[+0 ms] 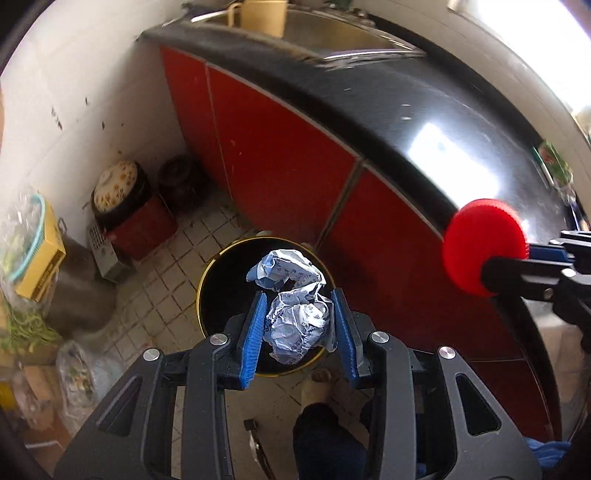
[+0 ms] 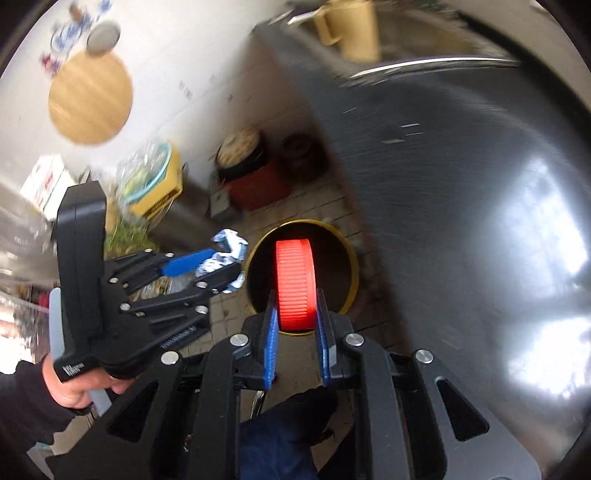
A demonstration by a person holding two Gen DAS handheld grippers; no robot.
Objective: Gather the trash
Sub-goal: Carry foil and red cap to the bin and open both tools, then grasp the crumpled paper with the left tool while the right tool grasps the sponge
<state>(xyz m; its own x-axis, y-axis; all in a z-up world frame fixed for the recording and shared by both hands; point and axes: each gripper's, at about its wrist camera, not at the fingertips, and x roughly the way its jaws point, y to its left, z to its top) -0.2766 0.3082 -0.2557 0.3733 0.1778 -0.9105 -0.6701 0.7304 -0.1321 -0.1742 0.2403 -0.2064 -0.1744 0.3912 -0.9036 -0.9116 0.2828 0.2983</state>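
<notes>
Left claw [image 1: 299, 325] clamped on crumpled paper wad [image 1: 295, 317], blue pads pressing both sides, directly above open bin. Right claw [image 2: 297, 314] clamped on red ribbed cap [image 2: 296, 284], held on edge, also over bin mouth. Gold-rimmed black bin [image 1: 202, 280] on tiled floor [image 1: 162, 295], beside red cabinet doors [image 1: 280, 162]. Dark counter [image 1: 424, 110] above, sink [image 1: 332, 33] at far end.

Both grippers are black, angular linkage frames with cut-out slots and round silver screw heads. The left gripper [image 1: 299, 306] and right gripper [image 2: 296, 306] carry ribbed blue pads. The person's left hand [image 2: 79, 387] emerges from a black sleeve [image 2: 22, 406]; the trousers [image 2: 277, 435] look dark blue.
</notes>
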